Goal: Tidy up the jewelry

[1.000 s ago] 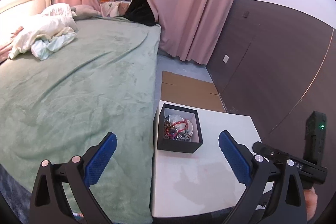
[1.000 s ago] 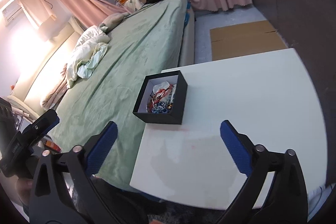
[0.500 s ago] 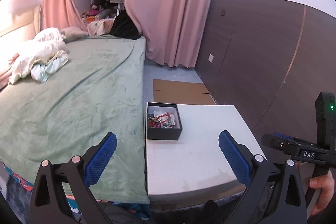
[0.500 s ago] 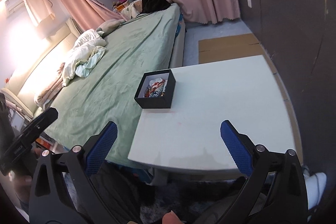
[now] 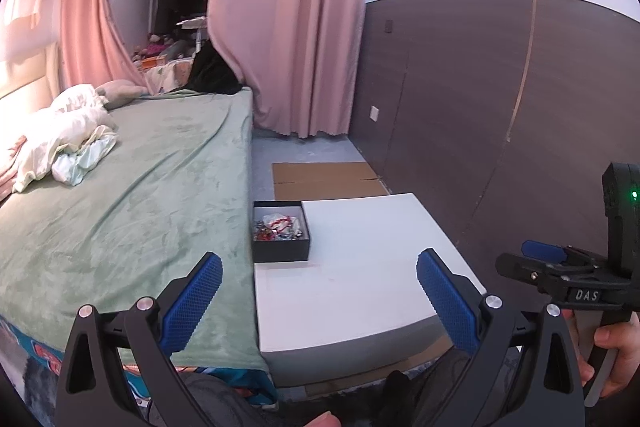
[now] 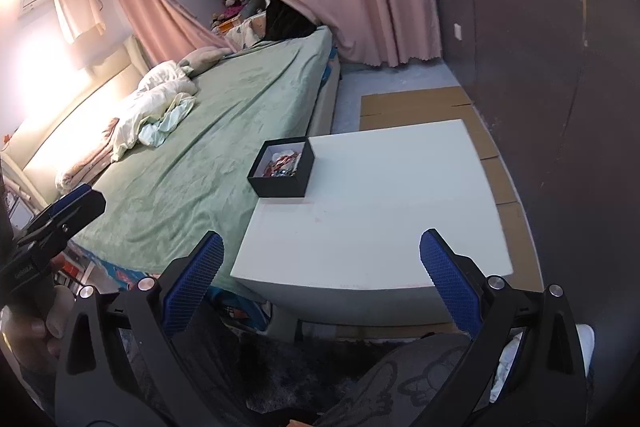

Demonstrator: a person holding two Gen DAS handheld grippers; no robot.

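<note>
A small black box [image 5: 280, 247] [image 6: 280, 183] stands at the far left corner of a white table [image 5: 360, 267] [image 6: 380, 211]. A tangle of jewelry [image 5: 278, 229] [image 6: 285, 165] with red and silver pieces lies inside it. My left gripper [image 5: 318, 289] is open and empty, held back from the table's near edge. My right gripper [image 6: 320, 269] is open too, nothing between its blue pads, above the near edge. Each gripper shows at the edge of the other's view.
A bed with a green blanket [image 5: 120, 195] [image 6: 224, 139] adjoins the table's left side, with crumpled bedding [image 5: 64, 139] at its far end. Flat cardboard [image 5: 324, 179] lies on the floor behind the table. A dark panelled wall [image 5: 480, 115] runs on the right. Pink curtains [image 5: 288, 27] hang behind.
Both grippers have pulled back and away from the table, so the box and table look smaller and farther. Both stayed open and empty.
</note>
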